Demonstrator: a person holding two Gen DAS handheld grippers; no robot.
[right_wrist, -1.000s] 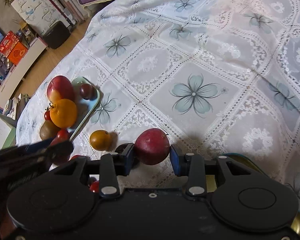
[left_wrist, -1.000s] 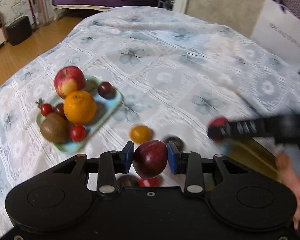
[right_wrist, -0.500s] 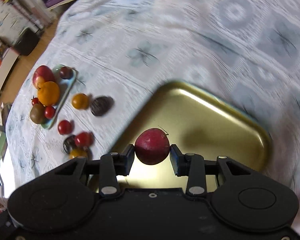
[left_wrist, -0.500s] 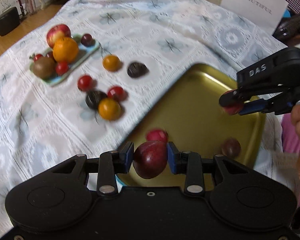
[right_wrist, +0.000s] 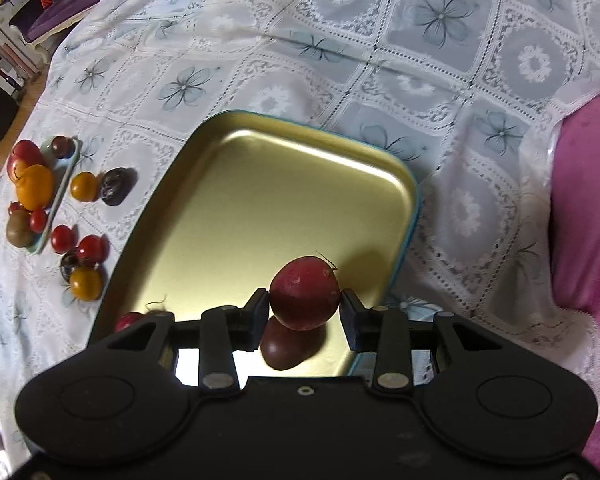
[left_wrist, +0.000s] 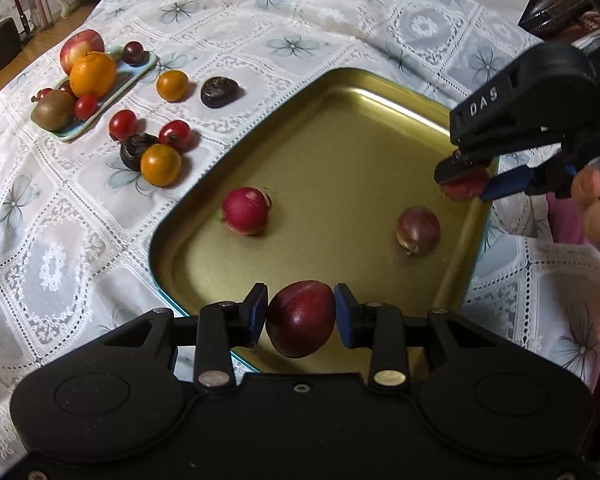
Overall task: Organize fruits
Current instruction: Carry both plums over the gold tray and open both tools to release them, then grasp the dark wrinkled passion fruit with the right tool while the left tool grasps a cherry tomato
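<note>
My left gripper (left_wrist: 300, 312) is shut on a dark red plum (left_wrist: 300, 322), held over the near rim of the gold tray (left_wrist: 340, 152). In the tray lie a red radish-like fruit (left_wrist: 246, 211) and a purplish plum (left_wrist: 418, 230). My right gripper (right_wrist: 304, 310) is shut on a second red radish-like fruit (right_wrist: 304, 288), above the tray's near right corner. That purplish plum (right_wrist: 286, 346) lies just beneath it. In the left wrist view the right gripper (left_wrist: 464, 186) hangs at the tray's right edge.
A small green plate (left_wrist: 138, 72) at the far left holds an apple, an orange, a kiwi and small tomatoes. Loose tomatoes, small oranges and dark fruits (left_wrist: 156, 152) lie on the lace tablecloth between plate and tray. A hand (left_wrist: 598, 220) grips the right tool. Pink cloth (right_wrist: 584, 220) borders the table's right.
Both grippers have carried their fruit from beside the small green plate and the loose fruits over to the gold tray. The grips have not changed.
</note>
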